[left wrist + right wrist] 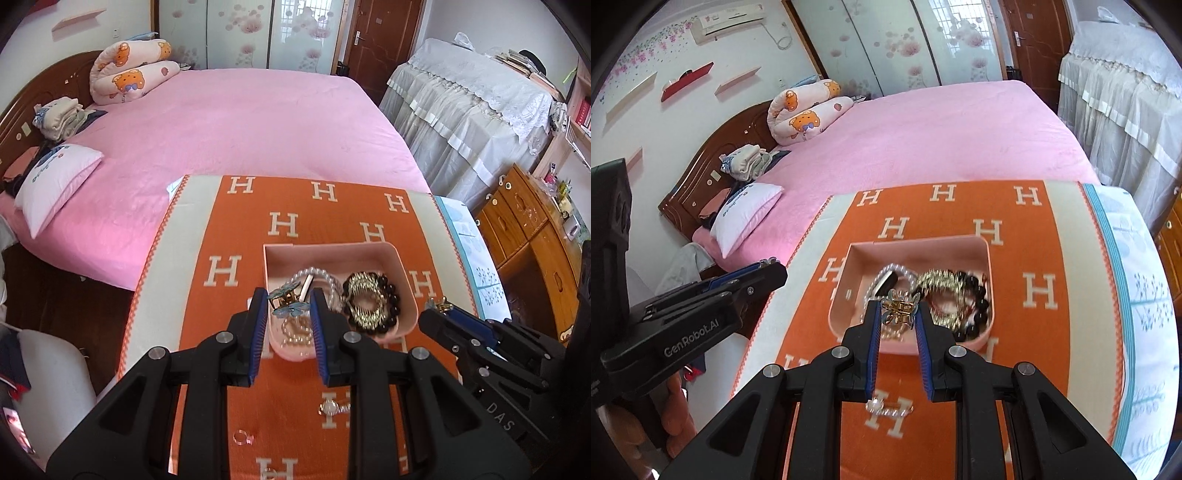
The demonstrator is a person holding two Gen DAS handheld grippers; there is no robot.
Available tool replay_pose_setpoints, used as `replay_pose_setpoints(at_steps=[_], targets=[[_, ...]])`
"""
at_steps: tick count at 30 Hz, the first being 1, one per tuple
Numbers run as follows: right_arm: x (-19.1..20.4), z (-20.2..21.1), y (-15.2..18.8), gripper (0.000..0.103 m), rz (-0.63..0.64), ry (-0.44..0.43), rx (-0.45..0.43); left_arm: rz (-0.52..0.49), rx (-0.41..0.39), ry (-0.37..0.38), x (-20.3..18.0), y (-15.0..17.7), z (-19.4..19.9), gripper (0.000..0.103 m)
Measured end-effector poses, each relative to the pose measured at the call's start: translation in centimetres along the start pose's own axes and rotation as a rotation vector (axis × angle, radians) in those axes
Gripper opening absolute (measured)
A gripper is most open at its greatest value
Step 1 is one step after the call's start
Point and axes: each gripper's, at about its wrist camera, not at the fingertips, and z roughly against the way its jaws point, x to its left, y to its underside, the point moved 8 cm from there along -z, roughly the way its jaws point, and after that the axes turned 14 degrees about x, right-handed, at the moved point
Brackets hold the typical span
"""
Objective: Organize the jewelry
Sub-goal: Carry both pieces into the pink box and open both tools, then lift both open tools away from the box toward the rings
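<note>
Above the pink tray (400, 266), both the left gripper (288, 302) and right gripper (899, 312) pinch butterfly clips (290, 301) narrowly, so each should lower inside its rim before easing apart, avoiding the beads (391, 299).

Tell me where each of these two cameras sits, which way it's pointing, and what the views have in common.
Left wrist: rides on the left tongs, looking forward and down at the pink tray; its fingers grip a blue butterfly clip, and the right tongs show at right.
Right wrist: rides on the right tongs, facing the same tray, gripping a gold clip; the left tongs show at left.
Shared: tray, orange cloth, watch, pink bed.
</note>
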Motion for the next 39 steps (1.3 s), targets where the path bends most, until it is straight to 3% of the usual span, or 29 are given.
replay_pose_setpoints(at_steps=[9,26,28,30,32,39], targets=[[-0.5,-2.7,-2.5,0.018,0.011,-0.009,0.023,0.009,0.051,-0.015,-0.1,-1.8,-4.8,0.020],[-1.9,-9.3,-1.3,0.019,0.042,-0.005,0.137,-0.008,0.151,-0.035,-0.5,-0.2,-10.3,0.021],[-1.7,-9.9,-1.1,0.026,0.061,-0.002,0.160,-0.003,0.179,-0.030,-0.5,0.1,-10.8,0.029],[-1.8,-10.1,-0.9,0.034,0.071,0.021,0.158,0.009,0.193,-0.029,-0.2,0.2,-11.1,0.049],[-1.8,-10.1,-0.8,0.036,0.078,0.020,0.153,0.012,0.204,-0.013,-0.2,0.4,-11.2,0.056],[-1.8,-9.7,0.2,0.036,0.071,0.017,0.157,-0.004,0.215,-0.024,-0.2,1.1,-11.0,0.057]])
